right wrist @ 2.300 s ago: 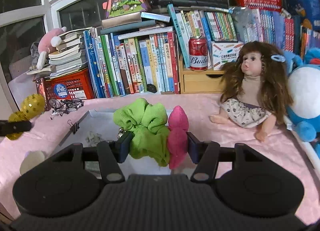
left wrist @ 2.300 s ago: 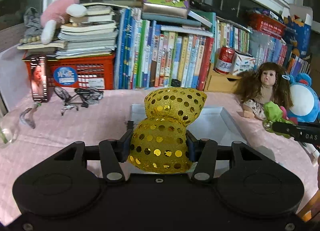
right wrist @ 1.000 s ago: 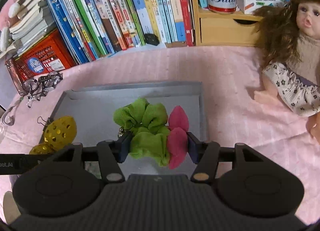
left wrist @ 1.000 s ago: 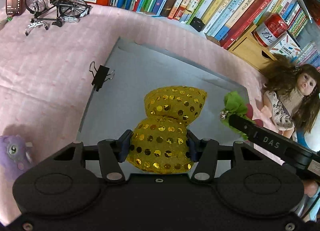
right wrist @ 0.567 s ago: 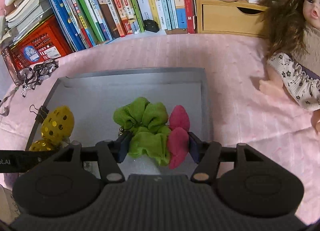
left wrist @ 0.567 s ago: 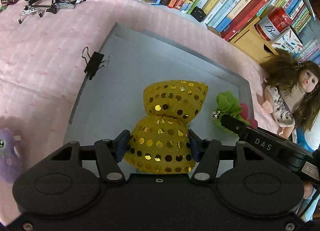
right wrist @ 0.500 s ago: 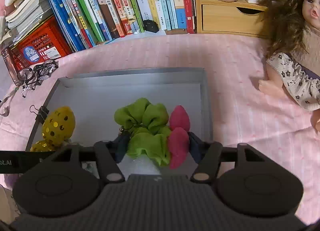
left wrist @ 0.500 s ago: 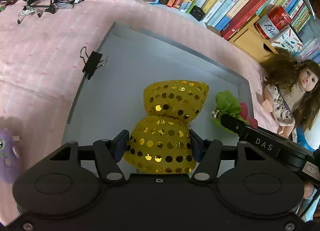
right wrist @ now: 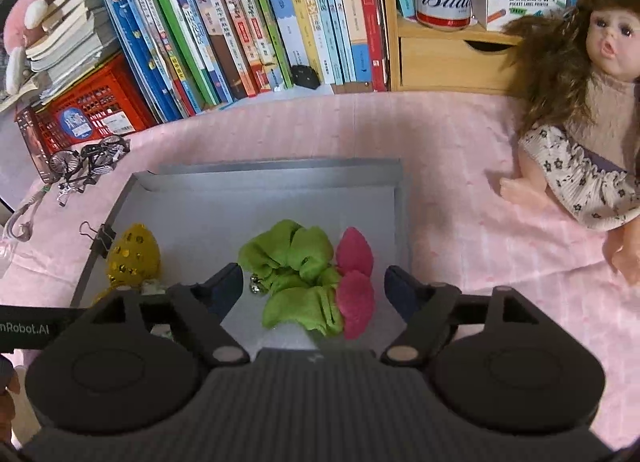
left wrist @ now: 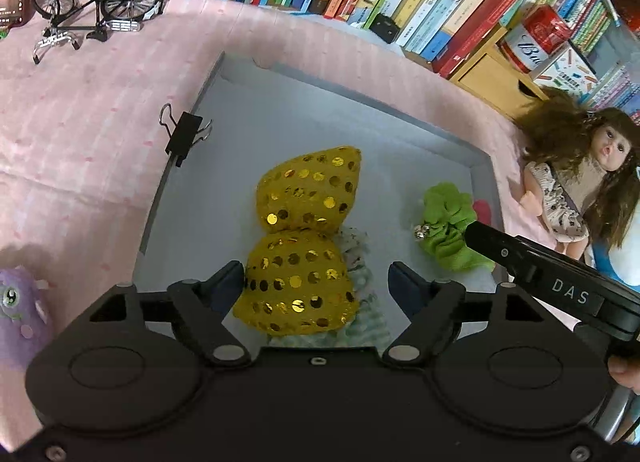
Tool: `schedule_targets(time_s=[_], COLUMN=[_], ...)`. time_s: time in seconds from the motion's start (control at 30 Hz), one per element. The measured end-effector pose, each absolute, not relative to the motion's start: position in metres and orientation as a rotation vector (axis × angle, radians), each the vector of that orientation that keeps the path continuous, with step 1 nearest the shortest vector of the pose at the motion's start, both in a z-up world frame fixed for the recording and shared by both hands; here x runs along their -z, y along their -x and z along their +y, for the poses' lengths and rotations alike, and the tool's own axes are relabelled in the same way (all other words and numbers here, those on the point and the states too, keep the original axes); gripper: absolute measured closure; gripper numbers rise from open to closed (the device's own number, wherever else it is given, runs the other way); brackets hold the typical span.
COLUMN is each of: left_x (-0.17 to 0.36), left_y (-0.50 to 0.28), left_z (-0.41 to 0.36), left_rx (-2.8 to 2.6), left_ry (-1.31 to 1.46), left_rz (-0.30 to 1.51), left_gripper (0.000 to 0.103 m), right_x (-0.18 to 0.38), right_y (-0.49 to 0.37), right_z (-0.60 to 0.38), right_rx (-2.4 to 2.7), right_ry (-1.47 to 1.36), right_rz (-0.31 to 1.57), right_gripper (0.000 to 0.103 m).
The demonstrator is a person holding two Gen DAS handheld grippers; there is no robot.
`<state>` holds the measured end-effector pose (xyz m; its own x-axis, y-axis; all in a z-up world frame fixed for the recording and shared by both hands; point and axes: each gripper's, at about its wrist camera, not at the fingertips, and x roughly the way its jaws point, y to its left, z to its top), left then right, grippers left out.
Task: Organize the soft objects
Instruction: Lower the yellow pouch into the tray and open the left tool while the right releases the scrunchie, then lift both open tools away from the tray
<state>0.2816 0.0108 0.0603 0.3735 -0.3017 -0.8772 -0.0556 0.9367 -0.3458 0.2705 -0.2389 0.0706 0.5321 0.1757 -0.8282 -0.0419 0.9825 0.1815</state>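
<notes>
With jaws just spread, left gripper [left wrist: 316,276] and right gripper [right wrist: 313,284] releasing yellow sequinned bow [left wrist: 304,238] and green-and-pink fabric scrunchie [right wrist: 310,276] into grey shallow tray [left wrist: 360,102], frame centre; next, lift clear.

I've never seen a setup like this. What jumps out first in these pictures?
The gold sequined bow lies in the grey tray, between the fingers of the open left claw. Beside it, nearer the tray's right wall, sits a green and pink ruffled scrunchie, with the right claw open around it. A long-haired doll lies on the pink cloth right of the tray.
</notes>
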Motion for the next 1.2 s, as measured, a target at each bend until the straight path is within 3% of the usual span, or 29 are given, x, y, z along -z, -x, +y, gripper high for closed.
schedule_targets(time_s=[1.2], left_x=[-0.145], left_y=[-0.147], left_z=[0.035], left_rx=[0.314], left_ry=[0.182], left_rz=[0.853], left_gripper=[0.022], right_x=[-0.163], right_y=[-0.13], right_z=[-0.215], right_rx=[-0.33], right_ry=[-0.02], right_rz=[0.71], right_gripper=[0.01])
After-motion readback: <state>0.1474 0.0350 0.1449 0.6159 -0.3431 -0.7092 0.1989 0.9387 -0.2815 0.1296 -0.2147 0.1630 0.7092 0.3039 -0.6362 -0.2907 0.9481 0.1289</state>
